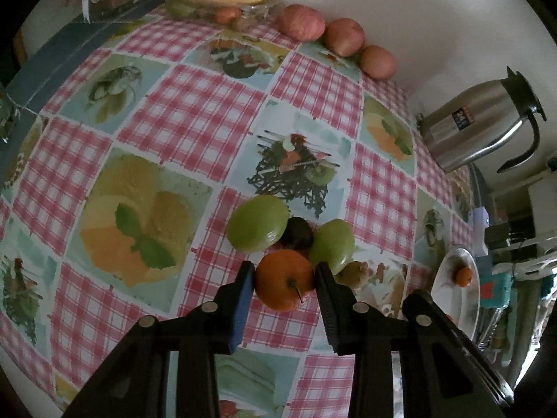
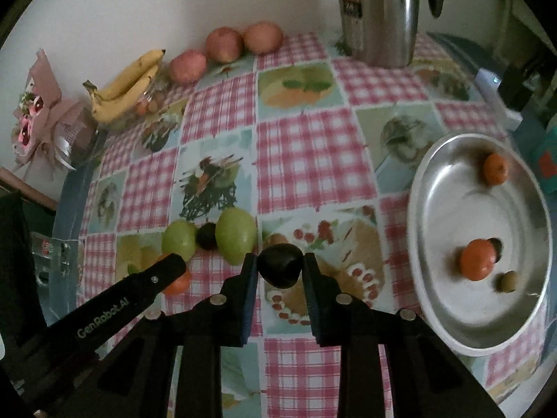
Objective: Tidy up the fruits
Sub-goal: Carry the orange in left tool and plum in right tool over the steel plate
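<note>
While the left gripper [image 1: 284, 280] clamps an orange [image 1: 283, 278] at lower centre of its view, the right gripper [image 2: 280, 267] clamps a dark plum [image 2: 280, 266] at lower centre of its own. Two green fruits [image 1: 257, 223] and another dark fruit [image 1: 297, 233] lie just above the orange. At right, a metal bowl [image 2: 449, 327] holds two oranges [image 2: 477, 258]. Apples [image 2: 224, 44], bananas [image 2: 128, 85] and a steel jug [image 2: 379, 14] line the upper edge.

an orange [image 1: 284, 279] with a short stem sits clamped between two fingers. a dark plum [image 2: 280, 265] is pinched likewise. two green fruits [image 1: 258, 223] lie together on the checked surface [image 1: 195, 118].
</note>
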The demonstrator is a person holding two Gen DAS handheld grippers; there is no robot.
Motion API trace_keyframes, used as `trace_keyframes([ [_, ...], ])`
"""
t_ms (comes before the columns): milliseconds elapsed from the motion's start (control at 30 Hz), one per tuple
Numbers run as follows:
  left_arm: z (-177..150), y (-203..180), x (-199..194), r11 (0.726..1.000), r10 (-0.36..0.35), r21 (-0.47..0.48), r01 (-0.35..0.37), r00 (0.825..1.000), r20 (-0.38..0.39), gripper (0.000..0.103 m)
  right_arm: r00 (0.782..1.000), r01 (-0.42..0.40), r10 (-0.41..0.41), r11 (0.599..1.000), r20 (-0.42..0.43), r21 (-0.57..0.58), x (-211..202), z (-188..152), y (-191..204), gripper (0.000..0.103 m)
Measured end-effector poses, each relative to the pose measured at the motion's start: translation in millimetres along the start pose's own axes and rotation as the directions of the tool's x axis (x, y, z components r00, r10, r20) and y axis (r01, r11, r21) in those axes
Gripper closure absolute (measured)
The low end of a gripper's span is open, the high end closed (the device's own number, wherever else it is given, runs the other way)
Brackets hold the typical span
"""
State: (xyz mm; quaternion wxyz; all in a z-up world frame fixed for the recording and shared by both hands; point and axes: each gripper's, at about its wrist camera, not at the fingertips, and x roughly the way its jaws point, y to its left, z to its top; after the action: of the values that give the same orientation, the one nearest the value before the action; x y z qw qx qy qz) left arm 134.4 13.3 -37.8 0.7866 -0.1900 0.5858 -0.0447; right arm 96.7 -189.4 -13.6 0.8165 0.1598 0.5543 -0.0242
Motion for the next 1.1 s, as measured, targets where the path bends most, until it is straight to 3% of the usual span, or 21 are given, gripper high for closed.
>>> trace_keyframes([
  [333, -7.2, -13.3, -0.1, 0.999, -0.006, 0.036, 0.006, 1.0, 0.0, 0.065, 0.999, 0.047, -0.047, 0.999, -0.012, 0.022, 4.0, 3.9, -10.6, 0.076],
  [700, -19.6, -45.2, 2.9, 0.994, -0.022, 0.105, 0.025, 0.999, -0.025, 0.065, 0.984, 0.178, -0.18, 0.973, -0.001, 0.147, -8.3, 16.7, -61.5, 0.076],
  [1100, -33.1, -114.7, 14.7, 0.969, 0.007, 0.246, 0.001, 0.999, -0.032, 0.065, 0.972, 0.232, -0.235, 0.924, -0.027, 0.306, -15.0, 25.4, -130.9, 0.076],
])
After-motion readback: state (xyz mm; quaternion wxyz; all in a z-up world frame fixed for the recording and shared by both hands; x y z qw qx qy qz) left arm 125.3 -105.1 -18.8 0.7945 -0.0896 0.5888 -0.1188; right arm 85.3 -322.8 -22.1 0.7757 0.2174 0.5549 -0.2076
